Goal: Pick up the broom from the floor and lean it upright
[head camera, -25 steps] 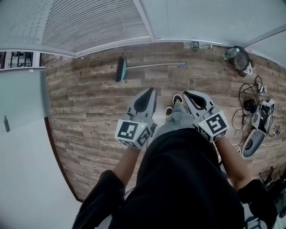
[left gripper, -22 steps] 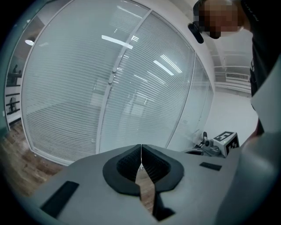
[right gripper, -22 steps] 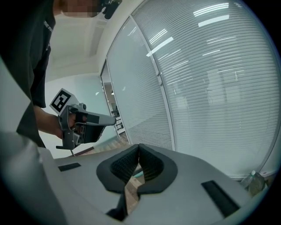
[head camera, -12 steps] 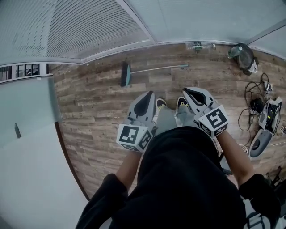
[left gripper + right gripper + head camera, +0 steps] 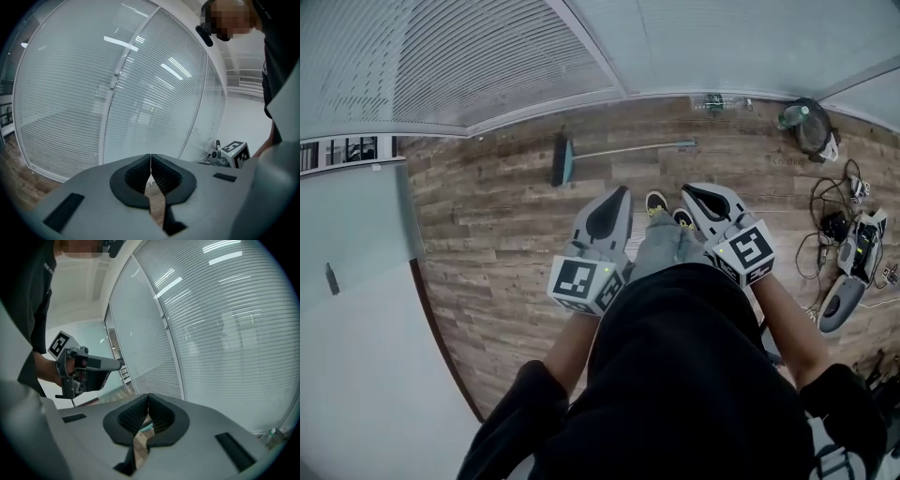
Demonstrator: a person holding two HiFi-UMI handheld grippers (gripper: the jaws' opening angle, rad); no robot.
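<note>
Grey shells meet tip to tip on the left claw (image 5: 150, 161), whose black ribbed pads are pressed together with nothing between them. The right claw (image 5: 148, 399) is likewise closed and empty, only a sliver of floor showing below its pads. From the head view both claws (image 5: 617, 193) (image 5: 696, 191) are held out side by side in front of the person's waist, slanting a little downward, each with its marker cube (image 5: 581, 284) (image 5: 745, 253) nearest the body. Between their tips are the person's shoes (image 5: 656, 202) on the wood-plank floor (image 5: 487, 234). Well apart from the claws, the broom (image 5: 623, 150) lies flat on that floor near the foot of the blind-covered glass wall (image 5: 487, 56). Its dark brush head (image 5: 561, 161) is at the left and its thin handle runs to the right, roughly parallel to the wall. At the right edge of the floor lie a tangle of cables (image 5: 825, 220) and some grey equipment, and a plastic bottle (image 5: 712, 99) lies against the wall.
</note>
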